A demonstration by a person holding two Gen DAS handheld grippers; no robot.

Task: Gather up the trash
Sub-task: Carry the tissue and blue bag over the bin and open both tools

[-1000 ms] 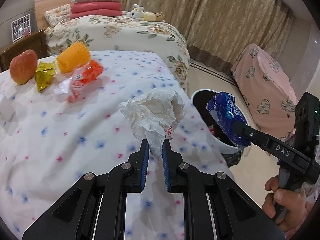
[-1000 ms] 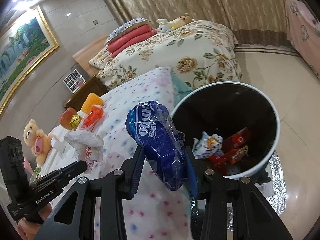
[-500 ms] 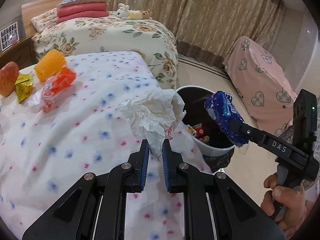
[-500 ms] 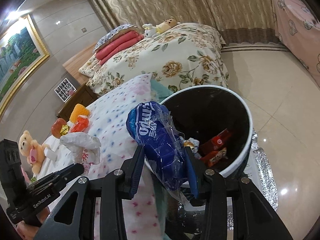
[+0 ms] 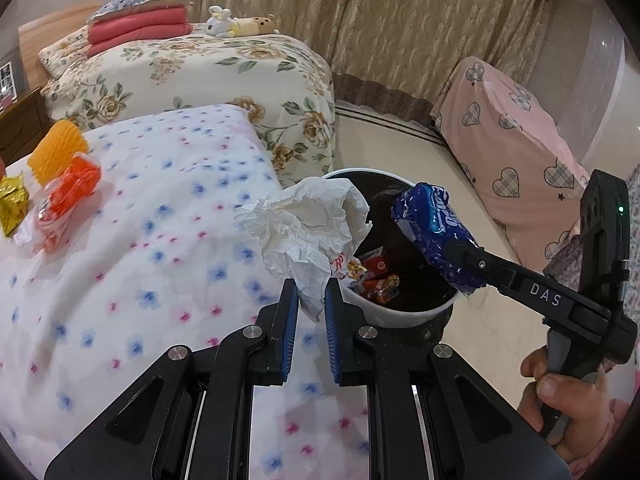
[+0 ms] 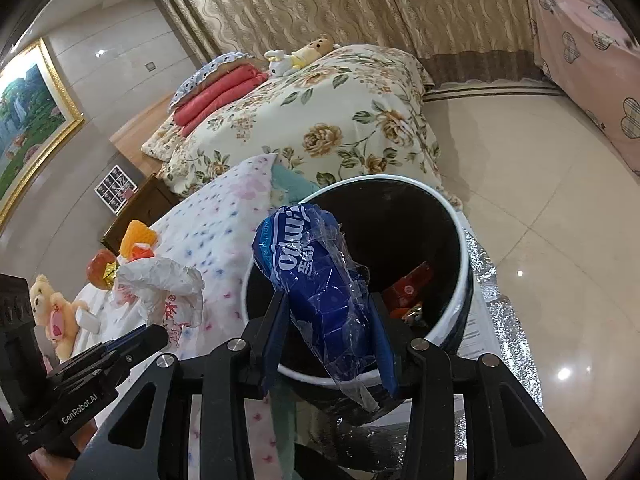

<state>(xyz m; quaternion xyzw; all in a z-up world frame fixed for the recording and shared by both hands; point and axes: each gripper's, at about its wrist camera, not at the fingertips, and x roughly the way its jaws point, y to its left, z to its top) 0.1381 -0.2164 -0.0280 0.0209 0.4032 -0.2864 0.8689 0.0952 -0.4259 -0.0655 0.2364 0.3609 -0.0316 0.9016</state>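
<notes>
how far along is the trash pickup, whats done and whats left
Done: several wrappers already lie in the bin. In hand: the left gripper is shut on crumpled white paper and the right gripper on a blue plastic wrapper, both at the bin and not yet dropped. Left: an orange packet and a gold wrapper on the bedspread.

Crumpled white paper [image 5: 308, 236] between left gripper [image 5: 311, 308] fingers [image 5: 289, 320], beside bin [image 5: 400, 312]

Spotted bedspread with snack litter, bin on the floor

At left, the white bedspread [image 5: 132, 264] carries an orange wrapper [image 5: 68, 196], yellow foam net [image 5: 58, 150] and gold packet [image 5: 12, 204]; the bin [image 5: 404, 312] stands on the tiled floor [image 5: 400, 148], centre.
</notes>
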